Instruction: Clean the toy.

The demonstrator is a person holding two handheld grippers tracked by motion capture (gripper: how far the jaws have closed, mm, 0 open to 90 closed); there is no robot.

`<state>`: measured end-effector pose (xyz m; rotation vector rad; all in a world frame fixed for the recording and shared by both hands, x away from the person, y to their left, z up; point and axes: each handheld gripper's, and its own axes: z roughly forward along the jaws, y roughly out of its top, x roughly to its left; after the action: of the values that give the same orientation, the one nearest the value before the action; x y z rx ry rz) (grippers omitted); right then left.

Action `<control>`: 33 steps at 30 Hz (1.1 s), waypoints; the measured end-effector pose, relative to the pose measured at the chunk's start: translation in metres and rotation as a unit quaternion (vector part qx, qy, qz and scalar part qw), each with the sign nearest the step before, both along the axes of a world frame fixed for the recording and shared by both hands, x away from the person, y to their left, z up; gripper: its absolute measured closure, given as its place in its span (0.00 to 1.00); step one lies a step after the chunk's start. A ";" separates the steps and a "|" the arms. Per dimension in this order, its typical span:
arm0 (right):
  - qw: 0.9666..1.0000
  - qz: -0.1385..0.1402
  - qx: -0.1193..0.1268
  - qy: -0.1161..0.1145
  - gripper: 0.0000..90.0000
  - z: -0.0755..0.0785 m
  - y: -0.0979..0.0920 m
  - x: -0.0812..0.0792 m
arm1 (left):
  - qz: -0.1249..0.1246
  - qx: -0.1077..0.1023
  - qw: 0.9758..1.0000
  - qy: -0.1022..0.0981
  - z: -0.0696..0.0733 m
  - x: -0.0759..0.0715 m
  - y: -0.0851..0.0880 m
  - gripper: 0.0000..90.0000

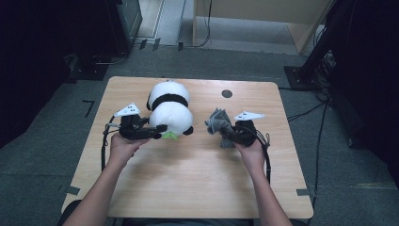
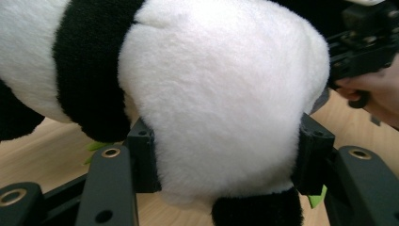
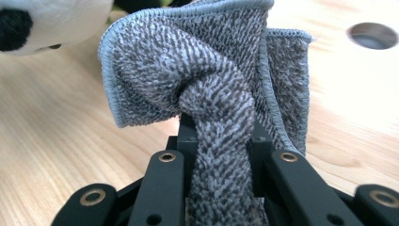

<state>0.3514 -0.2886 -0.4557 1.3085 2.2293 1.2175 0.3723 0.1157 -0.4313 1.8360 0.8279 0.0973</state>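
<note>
On the left of the desk the left claw reaches in from the left and pinches the plush panda by its white head, which in the left gripper view bulges between the two black jaws pressed into the fur on either side. The panda lies on the wood with its head toward the near side and its body stretching away toward the far edge; a small green piece pokes out under its chin. Just to the right, apart from the toy, the right claw is clamped on a grey cloth: the right gripper view shows a twisted bunch of it squeezed between the jaws, the rest standing up in loose folds above the desk. A round hole sits in the desk farther back on the right.

As a judgement, both grasps are made, so the picking-up part looks done. Cloth and panda are not yet touching, so whatever brings them together, likely wiping or covering the toy, seems left to do
</note>
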 end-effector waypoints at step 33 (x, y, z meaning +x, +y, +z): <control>0.990 -0.131 -0.017 0.043 0.81 -0.028 -0.096 0.006 | 0.097 0.039 0.994 0.008 -0.036 0.056 0.076 0.43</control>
<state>0.3578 -0.3842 -0.4837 1.6076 2.0419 1.0421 0.4282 0.1916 -0.4676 1.8262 1.0254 0.2420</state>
